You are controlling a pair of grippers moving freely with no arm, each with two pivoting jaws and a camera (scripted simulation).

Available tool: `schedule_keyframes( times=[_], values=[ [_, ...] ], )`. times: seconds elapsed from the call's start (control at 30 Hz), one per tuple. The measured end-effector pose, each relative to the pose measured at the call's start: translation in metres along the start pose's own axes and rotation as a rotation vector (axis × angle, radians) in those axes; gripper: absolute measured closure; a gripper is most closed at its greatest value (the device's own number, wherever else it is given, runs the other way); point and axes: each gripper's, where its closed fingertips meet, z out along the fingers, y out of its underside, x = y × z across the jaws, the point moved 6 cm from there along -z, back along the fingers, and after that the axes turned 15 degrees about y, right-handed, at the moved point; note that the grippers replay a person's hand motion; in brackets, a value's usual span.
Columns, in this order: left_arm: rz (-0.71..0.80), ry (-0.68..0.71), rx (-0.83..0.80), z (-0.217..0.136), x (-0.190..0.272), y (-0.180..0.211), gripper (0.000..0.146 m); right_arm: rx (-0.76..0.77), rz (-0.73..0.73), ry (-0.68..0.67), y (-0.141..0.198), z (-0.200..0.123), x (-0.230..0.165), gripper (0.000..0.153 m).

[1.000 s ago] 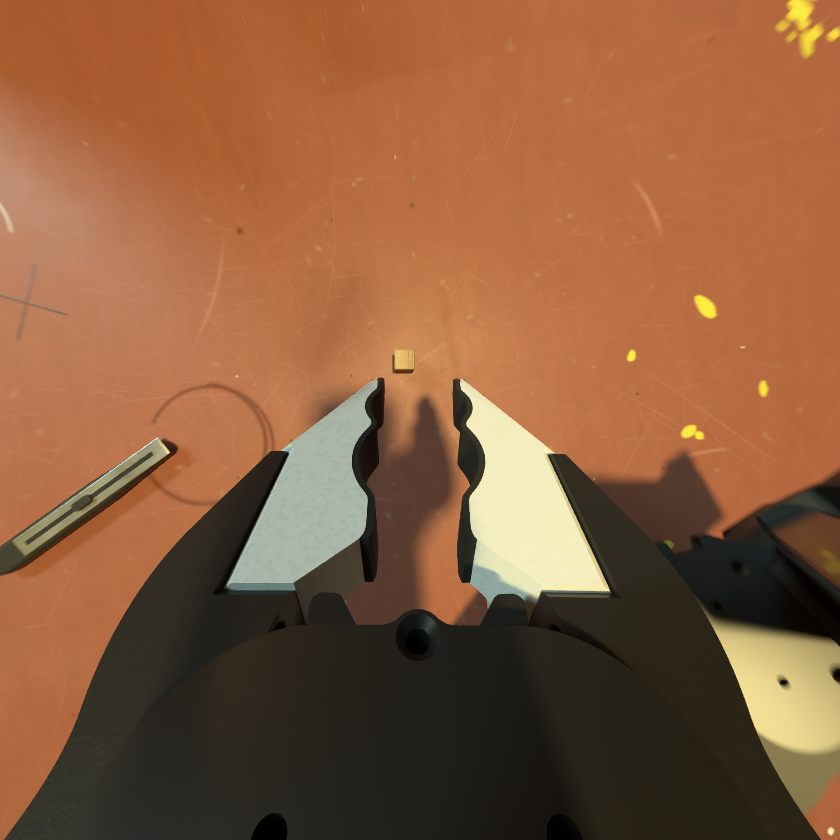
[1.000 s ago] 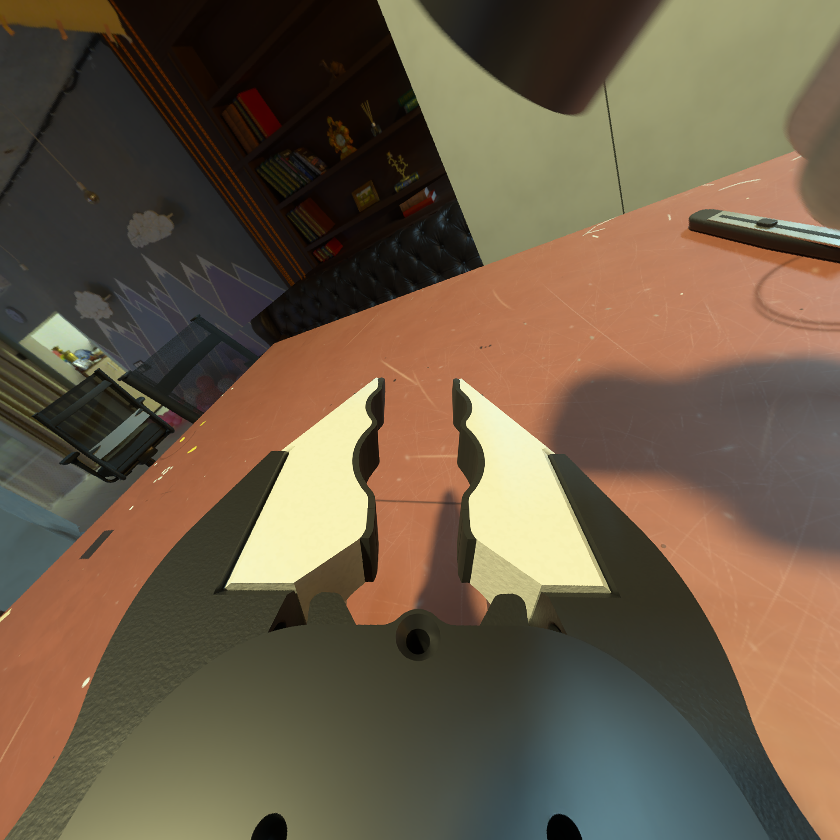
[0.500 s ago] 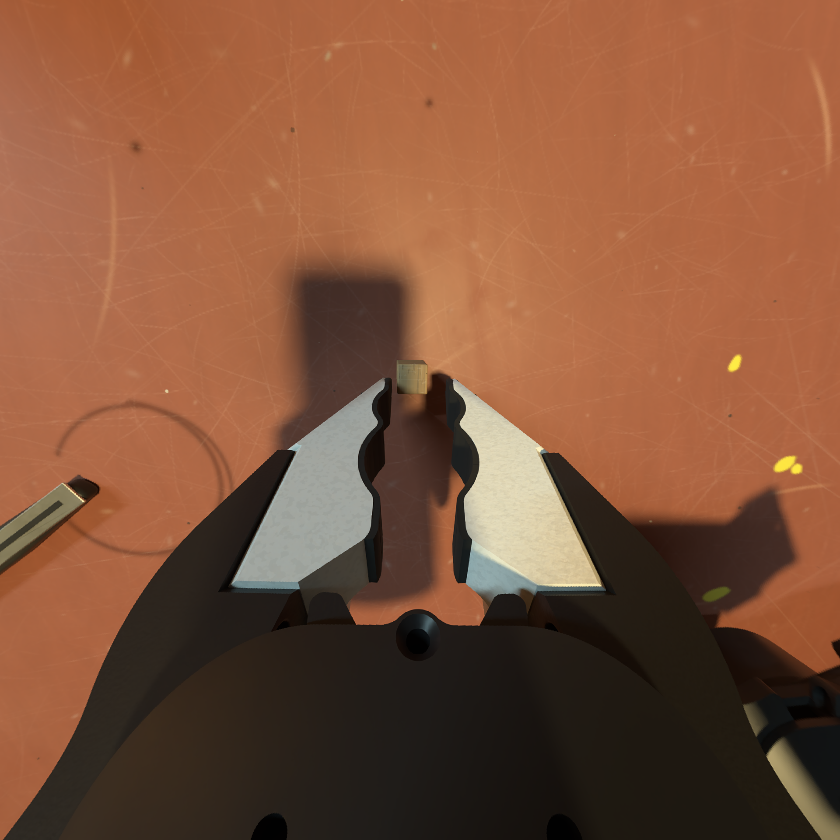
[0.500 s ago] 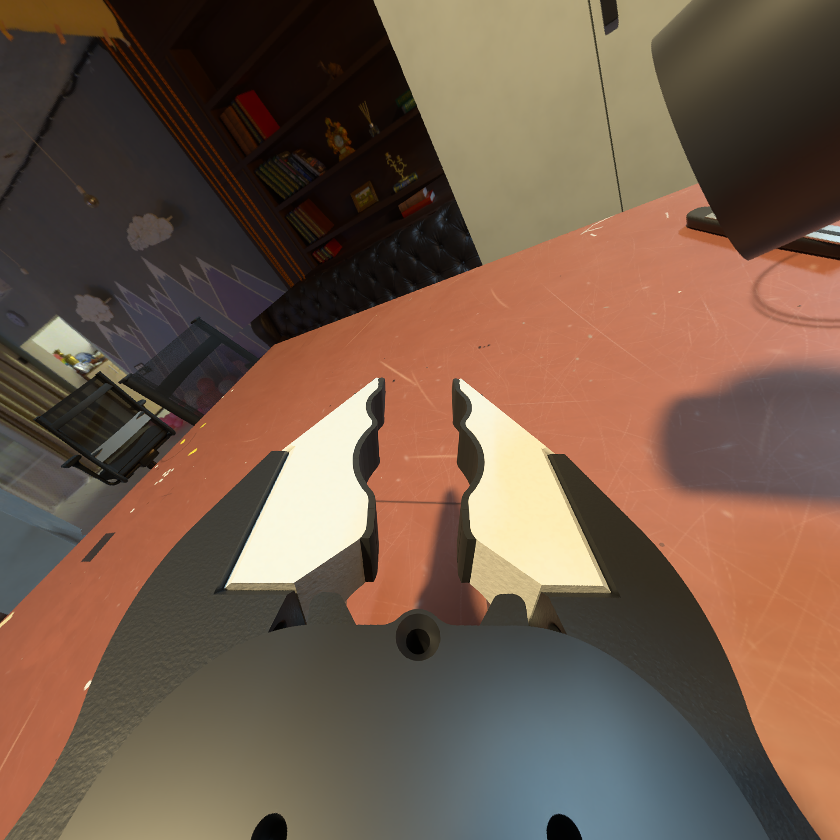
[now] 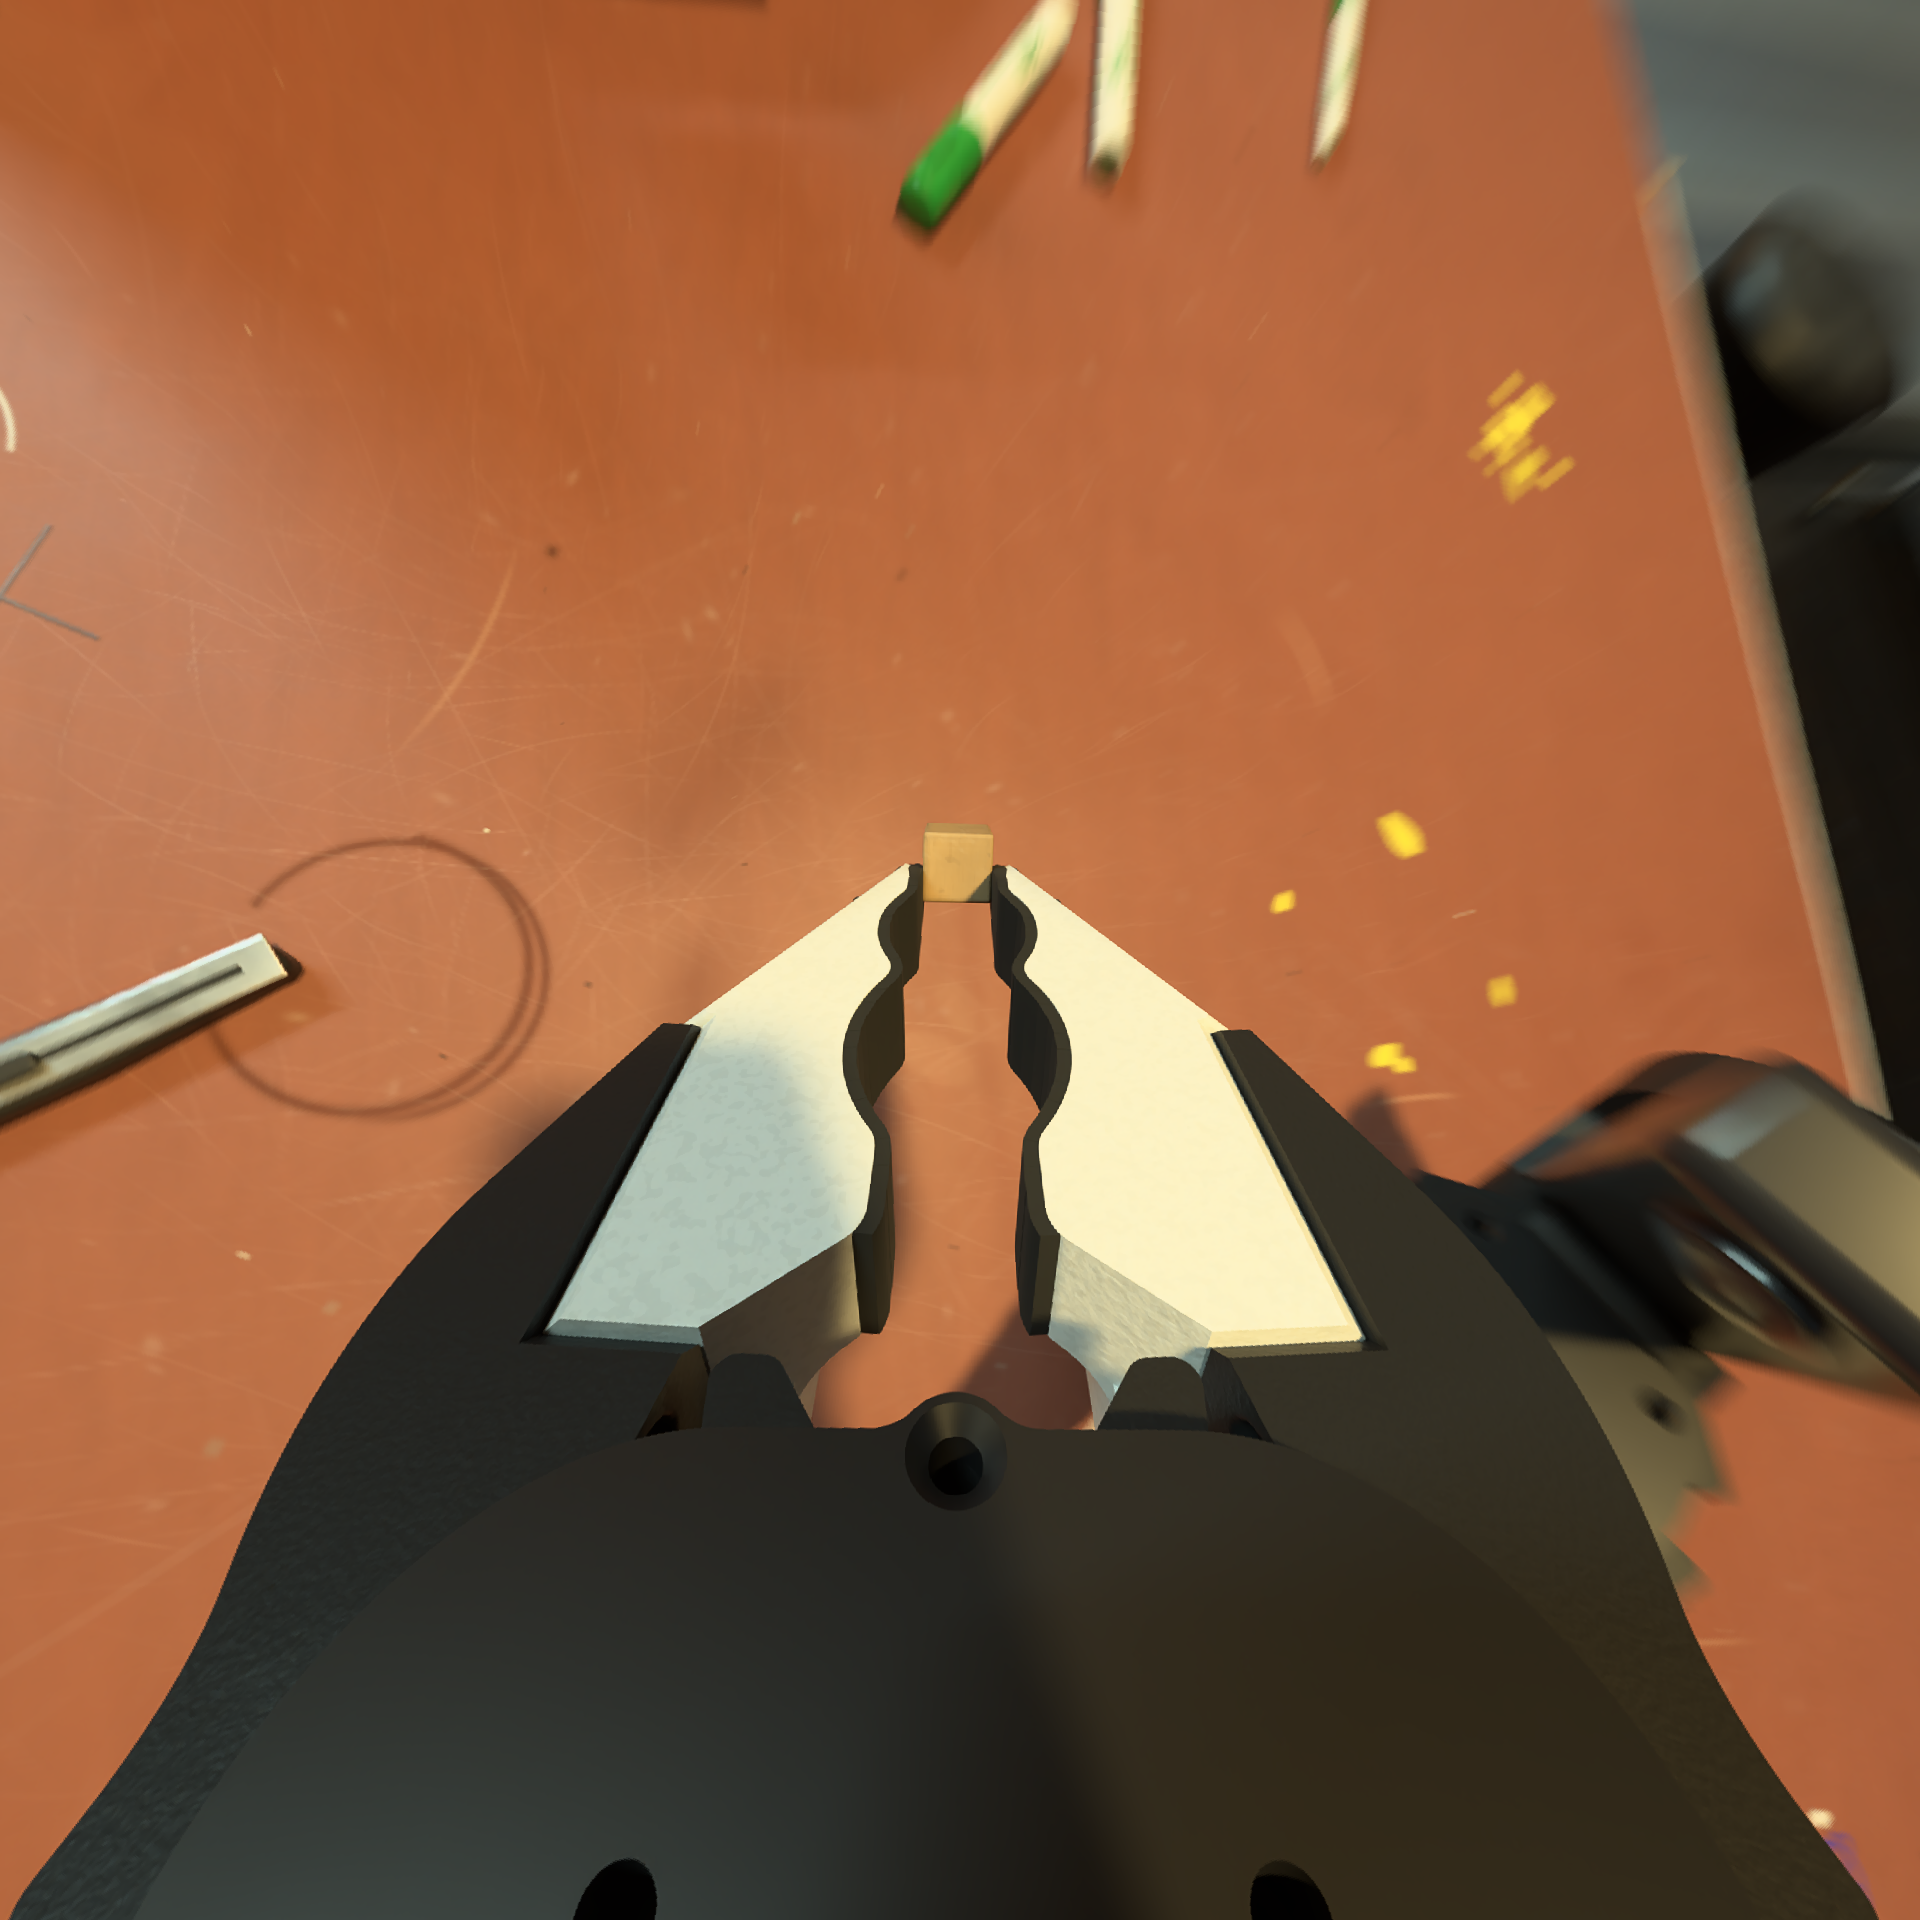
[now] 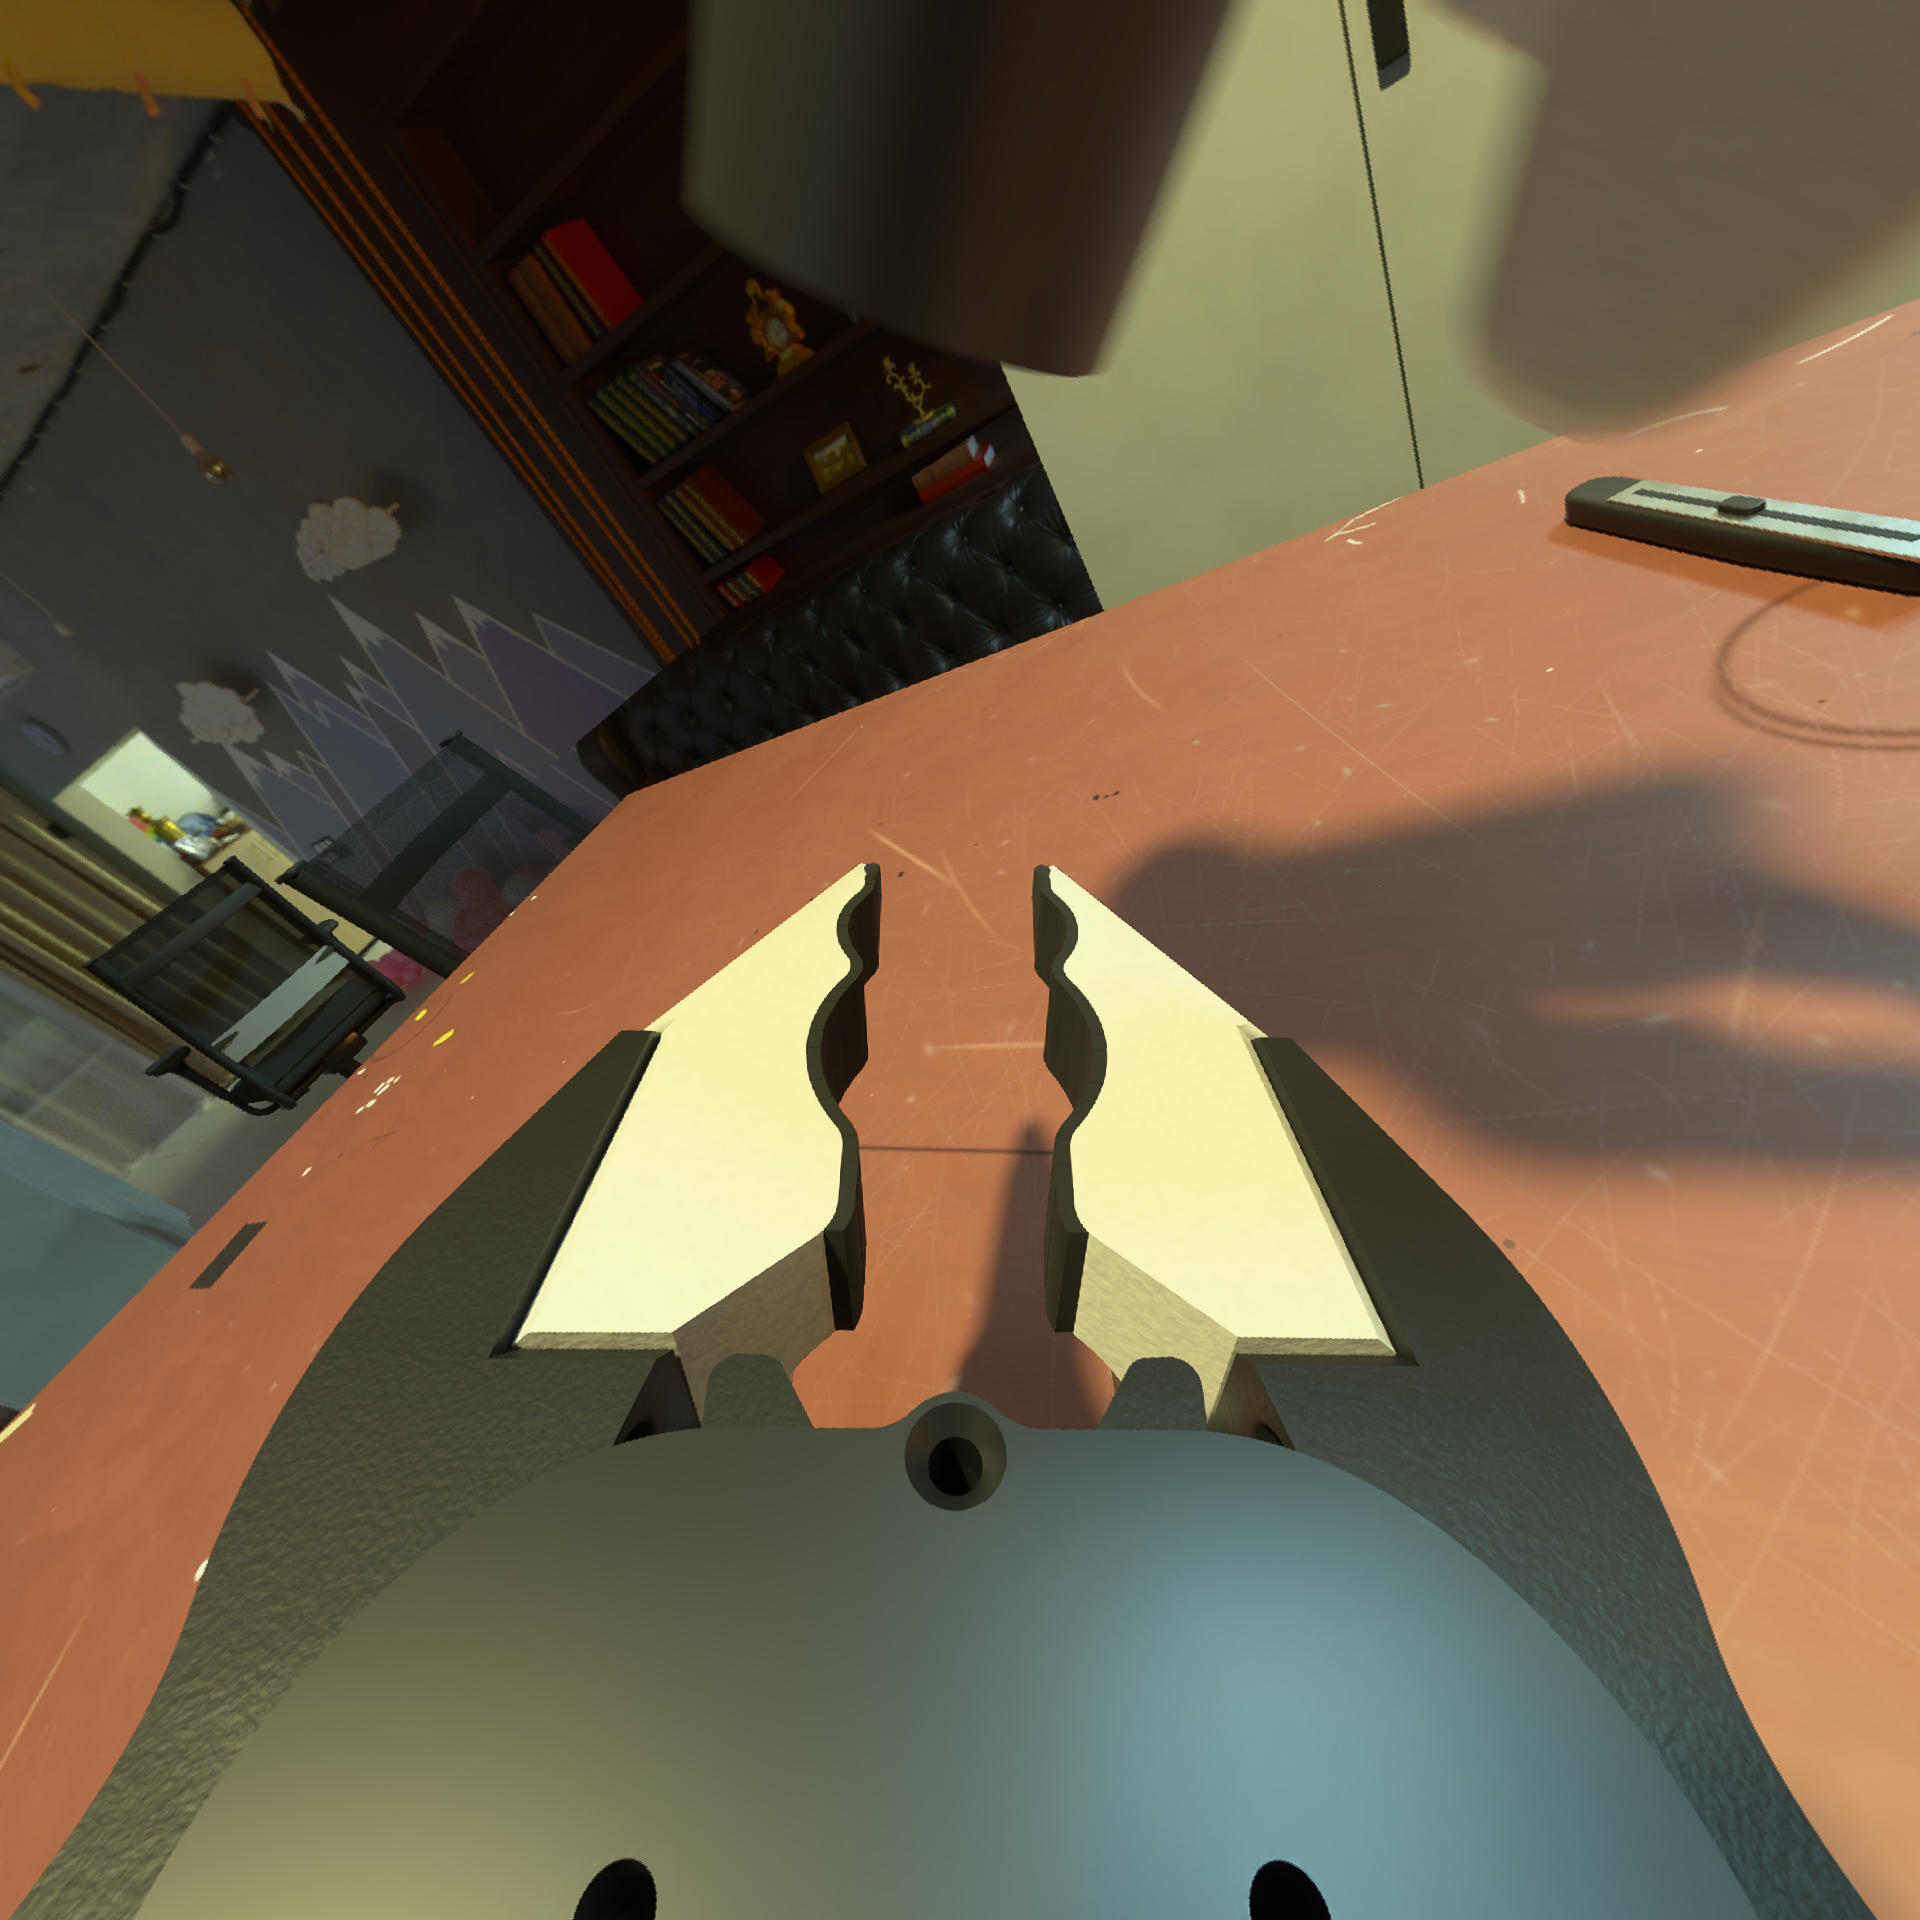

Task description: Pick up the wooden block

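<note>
A small wooden block (image 5: 957, 862) is held between the tips of my left gripper (image 5: 956, 883), which is shut on it and holds it above the red-brown table (image 5: 727, 520). My right gripper (image 6: 956, 883) is open and empty, low over the same table (image 6: 1351, 831). The right gripper's dark body also shows at the right edge of the left wrist view (image 5: 1714, 1195). The left gripper's blurred body shows at the top of the right wrist view (image 6: 935, 177). The block does not show in the right wrist view.
A grey utility knife (image 5: 135, 1023) lies at the left, also in the right wrist view (image 6: 1745, 530). Green-and-white markers (image 5: 977, 125) lie at the far side. The table's right edge (image 5: 1714, 520) is near. A dark sofa (image 6: 862, 634) and bookshelves (image 6: 675, 395) stand beyond the table.
My left gripper closed on the block and rose with it, so more of the table shows. The right gripper has not moved; the left gripper's body and shadow shifted in its view.
</note>
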Motion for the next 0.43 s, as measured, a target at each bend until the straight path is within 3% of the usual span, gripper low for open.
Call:
schedule_keyframes(
  times=[0.23,0.33,0.43],
  values=[
    [-0.076,0.36,0.486,-0.091,0.045,0.033,0.134,0.002,0.006,0.0,0.0,0.0,0.001,0.124],
    [-0.11,0.58,0.687,-0.116,0.062,0.051,0.134,0.004,0.005,0.001,0.0,0.0,0.001,0.124],
    [-0.132,0.657,0.796,-0.129,0.069,0.067,0.134,0.008,0.001,0.0,0.0,-0.001,0.0,0.124]
  ],
)
